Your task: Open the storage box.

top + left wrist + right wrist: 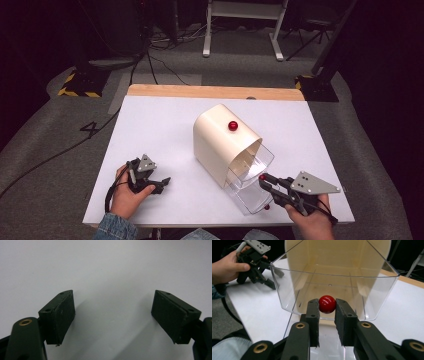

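Table [150, 130]: a white top is carrying the whole scene, with a wooden strip running along its far edge.
Box [220, 135]: a cream, round-topped box is sitting right of centre with a red knob [232, 125] on its upper face; its open mouth is facing the near right corner.
Drawer [252, 182]: a clear plastic drawer is sticking part-way out of the box toward the near edge. In the right gripper view its clear front wall [372, 290] is showing a bare floor inside, with nothing lying in it.
Right gripper [263, 179]: it is reaching in from the near right, its jaws clenched on the drawer's small red knob [327, 304] at the middle of the front wall.
Left gripper [162, 182]: it is resting low over bare table at the near left, well apart from the box, jaws spread wide and holding nothing, as the left gripper view confirms [113, 315].
Progress: the drawer is looking partly drawn, grip secured; by the look of it, the rest of the slide along the box is what remains.
Contents: none that can be made out in drawer or box.
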